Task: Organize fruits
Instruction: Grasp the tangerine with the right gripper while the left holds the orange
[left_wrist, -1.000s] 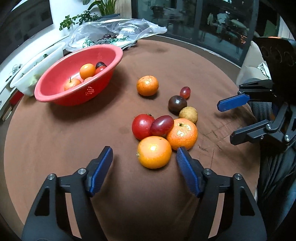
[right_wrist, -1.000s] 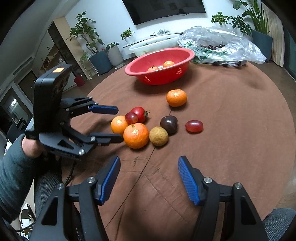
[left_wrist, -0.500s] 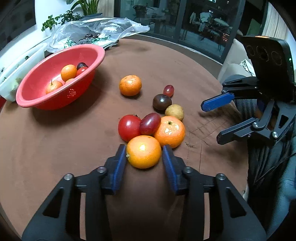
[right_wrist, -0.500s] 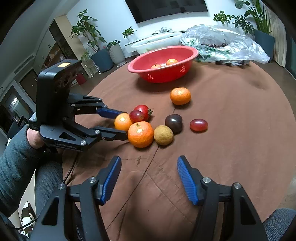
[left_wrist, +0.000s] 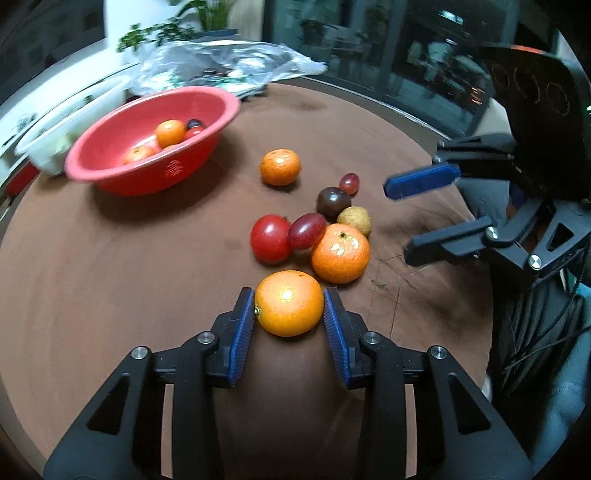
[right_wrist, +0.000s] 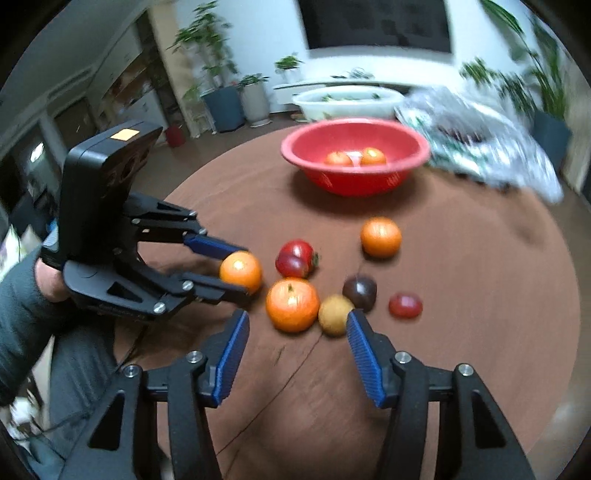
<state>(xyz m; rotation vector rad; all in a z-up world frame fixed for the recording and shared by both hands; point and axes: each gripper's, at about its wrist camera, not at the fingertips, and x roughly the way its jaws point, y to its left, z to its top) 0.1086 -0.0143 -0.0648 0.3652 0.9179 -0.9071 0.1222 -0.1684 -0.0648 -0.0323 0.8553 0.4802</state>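
Left claw pinching an orange, bowl ahead to its left

The left claw (left_wrist: 289, 308) pinches the orange (left_wrist: 289, 302) between both pads, low over the desk (left_wrist: 129, 280); whether it has lifted clear I cannot tell. The red bowl (left_wrist: 207, 147), already holding fruit, lies well ahead and to the left of this claw, so the carry likely goes that way. The right claw (right_wrist: 293, 354) is spread and holds nothing, with a second orange (right_wrist: 292, 304) and a tan fruit (right_wrist: 334, 314) just ahead between its fingers.

A bowl (left_wrist: 155, 147) is sitting at the surface's (left_wrist: 129, 266) far left, holding fruit; a bag (left_wrist: 221, 66) is lying behind it, loose fruit clustering to its right.
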